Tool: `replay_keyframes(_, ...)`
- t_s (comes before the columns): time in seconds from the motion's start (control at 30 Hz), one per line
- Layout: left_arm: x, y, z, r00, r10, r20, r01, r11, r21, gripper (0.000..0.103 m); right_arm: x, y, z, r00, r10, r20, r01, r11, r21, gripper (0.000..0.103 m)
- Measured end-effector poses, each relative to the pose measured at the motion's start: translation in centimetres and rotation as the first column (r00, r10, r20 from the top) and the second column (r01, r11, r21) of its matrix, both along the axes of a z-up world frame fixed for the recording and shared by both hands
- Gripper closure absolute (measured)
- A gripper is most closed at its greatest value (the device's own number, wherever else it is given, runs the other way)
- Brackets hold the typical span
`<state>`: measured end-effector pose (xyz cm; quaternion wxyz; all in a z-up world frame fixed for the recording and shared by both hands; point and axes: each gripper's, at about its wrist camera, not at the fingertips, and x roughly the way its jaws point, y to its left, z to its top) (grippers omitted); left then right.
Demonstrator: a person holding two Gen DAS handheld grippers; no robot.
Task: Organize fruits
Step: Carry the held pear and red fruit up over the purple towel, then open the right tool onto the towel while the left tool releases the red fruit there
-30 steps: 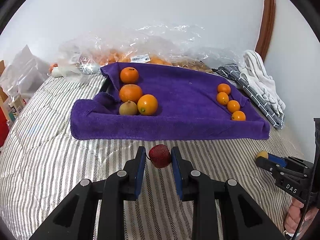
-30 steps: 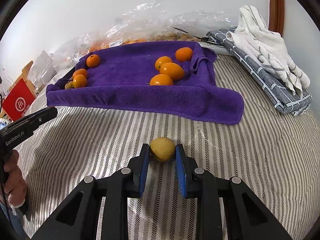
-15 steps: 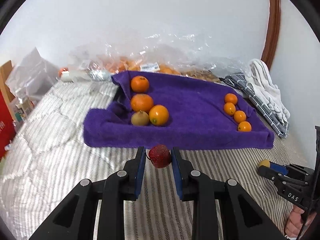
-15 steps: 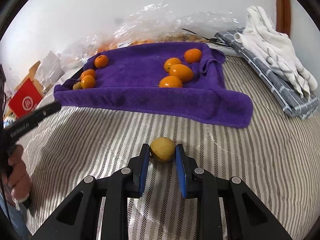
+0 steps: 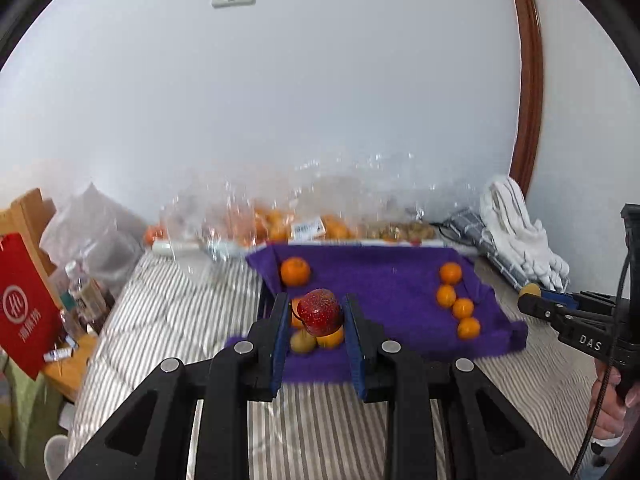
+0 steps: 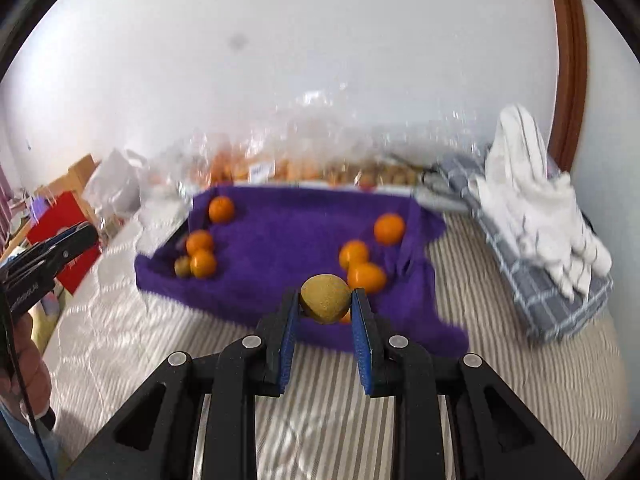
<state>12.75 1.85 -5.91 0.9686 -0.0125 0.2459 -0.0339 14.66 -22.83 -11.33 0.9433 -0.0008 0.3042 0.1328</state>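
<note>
My left gripper (image 5: 318, 314) is shut on a small red fruit (image 5: 319, 312), held above the near left part of the purple towel (image 5: 380, 280). My right gripper (image 6: 325, 300) is shut on a yellow-green fruit (image 6: 325, 298), held over the towel's (image 6: 288, 236) near right edge. On the towel lie oranges at the left (image 5: 295, 272) with a kiwi (image 5: 302, 342), and a row of small oranges at the right (image 5: 451, 273). The right gripper also shows at the right of the left wrist view (image 5: 532, 298).
Clear plastic bags of fruit (image 5: 304, 228) lie behind the towel by the wall. Folded grey and white cloths (image 6: 536, 216) sit at the right. A red bag (image 5: 24, 304) and bottles stand off the bed's left edge. The striped bedcover (image 5: 168, 320) surrounds the towel.
Both grippers have lifted and tilted up with their fruits, moving forward toward the towel. The wall now fills much more of both views.
</note>
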Motion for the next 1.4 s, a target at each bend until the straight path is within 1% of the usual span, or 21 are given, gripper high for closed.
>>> replay_keyframes(0.1, 1.5, 0.1, 0.5, 1.0, 0.004, -0.008, -0.004, 1.0, -0.025, 0.078, 1.7, 0.1, 0.8, 1.0, -0.016, 0.006, 0.015, 1.0, 0.018, 0.077)
replay_keyframes(0.27, 4.0, 0.0, 0.2, 1.0, 0.01, -0.03, -0.011, 0.999, -0.045, 0.078, 3.9, 0.1, 0.7, 1.0, -0.013, -0.004, 0.013, 0.997, 0.077, 0.077)
replay_keyframes(0.4, 6.7, -0.2, -0.8, 0.997, 0.008, -0.071, -0.012, 0.998, -0.055, 0.078, 6.0, 0.5, 0.3, 1.0, -0.011, -0.015, 0.012, 0.996, 0.09, 0.077)
replay_keyframes(0.5, 8.6, -0.4, -1.5, 0.996, 0.004, -0.093, -0.009, 0.998, -0.057, 0.078, 7.5, 1.0, -0.1, 1.0, -0.013, -0.021, 0.014, 0.997, 0.077, 0.077)
replay_keyframes(0.73, 12.9, 0.0, -3.8, 0.987, -0.009, -0.159, -0.008, 0.995, -0.104, 0.078, 10.2, 1.7, -2.4, 0.998, 0.002, -0.068, 0.002, 0.998, 0.062, 0.077)
replay_keyframes(0.93, 15.7, 1.7, -6.5, 0.971, -0.052, -0.235, 0.009, 0.984, -0.18, 0.078, 12.1, 2.1, -5.3, 0.989, 0.014, -0.146, -0.006, 0.998, 0.059, 0.077)
replay_keyframes(1.07, 16.5, 1.4, -8.1, 0.961, -0.051, -0.272, 0.006, 0.987, -0.162, 0.078, 12.2, 3.2, -6.1, 0.987, 0.03, -0.158, -0.026, 0.999, 0.026, 0.077)
replay_keyframes(1.23, 17.0, 1.1, -9.0, 0.96, -0.031, -0.279, -0.005, 0.992, -0.126, 0.078, 12.2, 4.3, -7.0, 0.987, 0.032, -0.158, -0.037, 0.999, -0.027, 0.077)
replay_keyframes(1.33, 17.2, 1.4, -9.2, 0.961, -0.01, -0.277, -0.021, 0.994, -0.108, 0.078, 12.5, 4.6, -7.5, 0.983, 0.036, -0.18, -0.041, 0.999, -0.021, 0.077)
replay_keyframes(1.4, 17.5, 1.7, -9.4, 0.958, -0.005, -0.286, -0.03, 0.993, -0.117, 0.078, 12.6, 4.7, -7.8, 0.982, 0.037, -0.185, -0.042, 0.999, -0.023, 0.077)
